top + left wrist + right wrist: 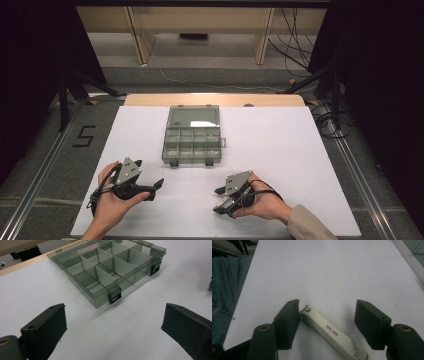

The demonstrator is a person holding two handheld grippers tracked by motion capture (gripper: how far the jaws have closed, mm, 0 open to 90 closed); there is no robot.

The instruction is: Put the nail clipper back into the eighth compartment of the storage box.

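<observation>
The likeliest slip is a skewed pinch: the slim cream-white plastic-cased nail clipper [332, 333] lies diagonally between the right gripper's [327, 315] jaws, its metal tip touching or just beside one jaw while the other stands well apart from it, so closing could spin it flat on the white worktop [332, 270] or squirt it out rather than clamp it. It sits low, which could also let the jaws ride over it. The clipper is long and narrow, with dark lettering along its top and a small cartoon sticker near its far end. The right jaws are partly spread around it, not yet pressing. The left gripper's [113, 325] jaws are spread wide on nothing, facing the smoky translucent plastic compartment box [110, 267] with its lid open.
</observation>
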